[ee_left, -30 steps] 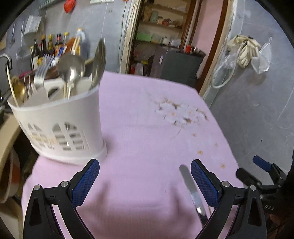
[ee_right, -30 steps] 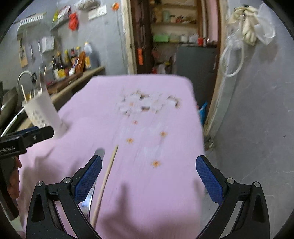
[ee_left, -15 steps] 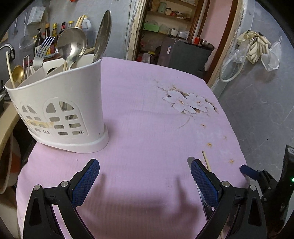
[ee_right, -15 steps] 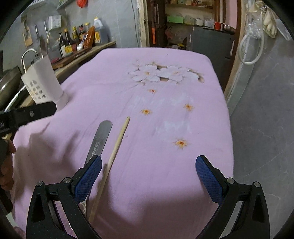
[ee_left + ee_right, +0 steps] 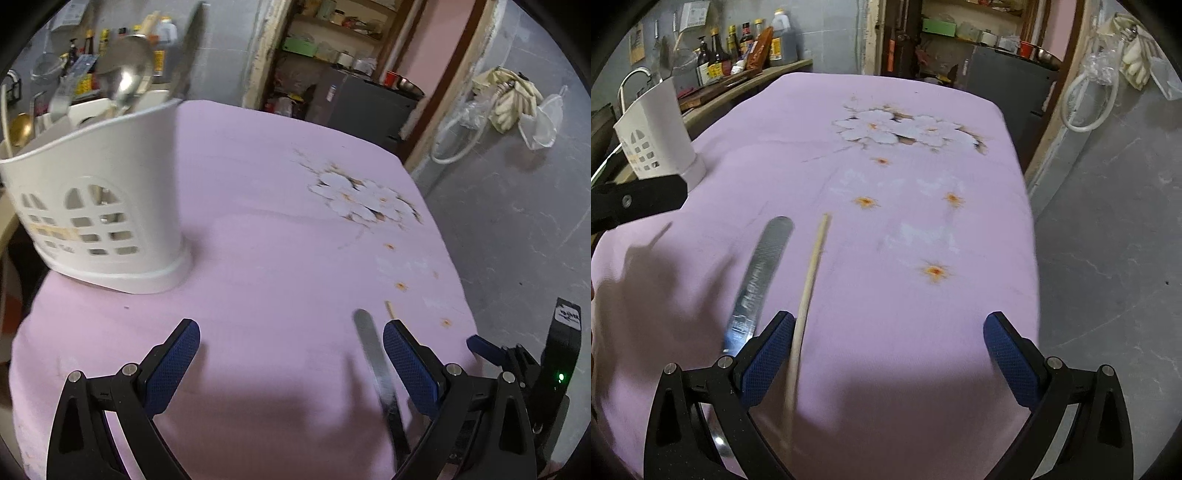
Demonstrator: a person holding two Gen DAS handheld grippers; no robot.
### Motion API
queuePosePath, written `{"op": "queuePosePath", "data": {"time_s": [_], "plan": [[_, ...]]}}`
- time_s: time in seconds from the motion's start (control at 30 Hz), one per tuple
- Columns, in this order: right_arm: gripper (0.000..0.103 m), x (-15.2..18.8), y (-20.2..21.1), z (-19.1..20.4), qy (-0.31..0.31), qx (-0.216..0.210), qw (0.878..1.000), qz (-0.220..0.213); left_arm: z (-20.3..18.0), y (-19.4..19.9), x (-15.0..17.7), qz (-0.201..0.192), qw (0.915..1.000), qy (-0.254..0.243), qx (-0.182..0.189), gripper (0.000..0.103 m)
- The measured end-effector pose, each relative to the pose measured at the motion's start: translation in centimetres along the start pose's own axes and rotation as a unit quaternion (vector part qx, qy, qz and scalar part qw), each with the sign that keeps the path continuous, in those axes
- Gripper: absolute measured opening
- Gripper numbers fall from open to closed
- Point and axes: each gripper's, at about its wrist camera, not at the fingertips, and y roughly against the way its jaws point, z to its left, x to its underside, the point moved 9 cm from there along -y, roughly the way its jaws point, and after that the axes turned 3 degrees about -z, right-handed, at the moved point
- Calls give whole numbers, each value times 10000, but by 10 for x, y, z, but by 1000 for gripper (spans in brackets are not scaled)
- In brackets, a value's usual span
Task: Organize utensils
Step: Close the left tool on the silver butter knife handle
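Observation:
A white utensil caddy (image 5: 107, 206) with spoons and a fork in it stands at the table's left; it also shows in the right wrist view (image 5: 653, 136). A flat metal knife (image 5: 757, 273) and a wooden chopstick (image 5: 809, 284) lie side by side on the pink cloth, by my right gripper's left finger. In the left wrist view the knife (image 5: 376, 365) lies beside my left gripper's right finger, and the chopstick tip (image 5: 390, 309) pokes out beyond it. My left gripper (image 5: 291, 365) is open and empty. My right gripper (image 5: 888, 358) is open and empty.
The pink tablecloth (image 5: 905, 236) has a white flower print (image 5: 905, 129). A counter with bottles (image 5: 742, 40) and a tap stands left of the table. The table's right edge drops to a grey floor (image 5: 1108, 240). The right gripper's body (image 5: 535, 365) shows at right.
Both grippers have shifted slightly over the table. The knife and chopstick now sit closer to my right gripper's left finger. Nothing was grasped.

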Motion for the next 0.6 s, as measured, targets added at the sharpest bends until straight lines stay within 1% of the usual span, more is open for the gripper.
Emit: {"op": "queuePosePath", "data": {"time_s": [0.07,0.1,0.17,0.2,0.23,0.27,0.3,0.37,0.43,0.53,0.6], "plan": [[100,2,1,-12,-123,14,9999,-19,-8,0,1,13,9999,-52,116,95],[99,4,2,-18,-223,-64,9997,-56,-13,-2,2,39,9998,-88,174,93],[98,6,1,-26,-370,-181,9991,-96,-24,-5,6,143,9992,-163,330,81],[92,7,2,-29,-437,-280,9986,-124,-28,-6,8,185,9989,-188,393,78],[86,8,3,-32,-489,-394,9979,-157,-33,-8,10,251,9983,-221,472,71],[84,9,4,-34,-500,-446,9976,-185,-39,-9,13,314,9976,-254,555,65],[81,9,6,-35,-496,-524,9971,-227,-43,-10,16,368,9970,-277,617,62],[77,10,8,-37,-499,-624,9964,-265,-49,-11,21,483,9958,-286,728,51],[68,11,7,-39,-499,-679,9961,-257,-56,-13,29,646,9940,-240,848,46],[62,11,4,-42,-527,-804,9949,-297,-63,-16,38,807,9926,-185,883,41],[61,9,3,-44,-523,-906,9940,-311,-67,-20,42,903,9919,-175,874,39]]}}
